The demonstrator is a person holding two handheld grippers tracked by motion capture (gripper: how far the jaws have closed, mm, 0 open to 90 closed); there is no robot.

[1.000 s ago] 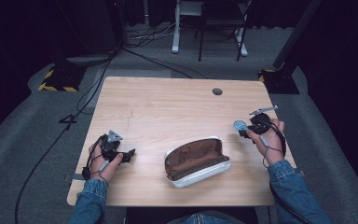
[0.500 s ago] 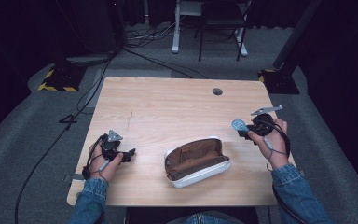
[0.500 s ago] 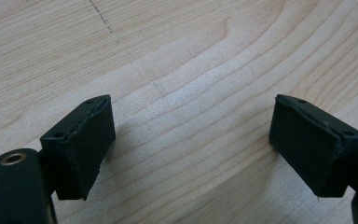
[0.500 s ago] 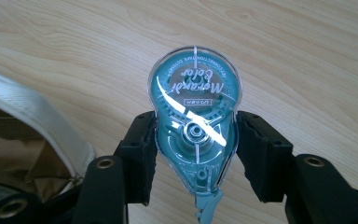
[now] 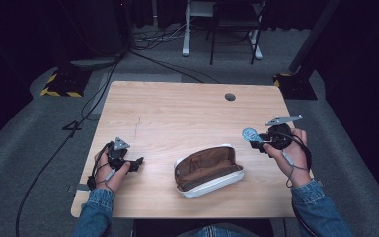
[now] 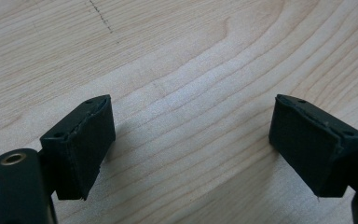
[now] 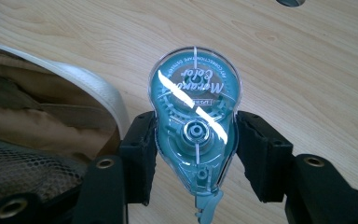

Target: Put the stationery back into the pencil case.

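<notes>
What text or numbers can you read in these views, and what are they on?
"Color", with a word that seems to read "Monami" above it: raised on the clear blue correction tape dispenser gripped by the right gripper.
The line arched along its rim and its small centre label: too small to read.
"4": marked on the grey floor.

Glossy clear plastic tape dispenser (image 7: 194,135), matt pale wood table (image 5: 177,113), cloth-lined pouch (image 5: 208,170).

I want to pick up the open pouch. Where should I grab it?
Probably the pouch rim nearest you, from above: it lies open and facing up, so one jaw can go inside and one outside that thin white edge. The left gripper is open and free.
</notes>
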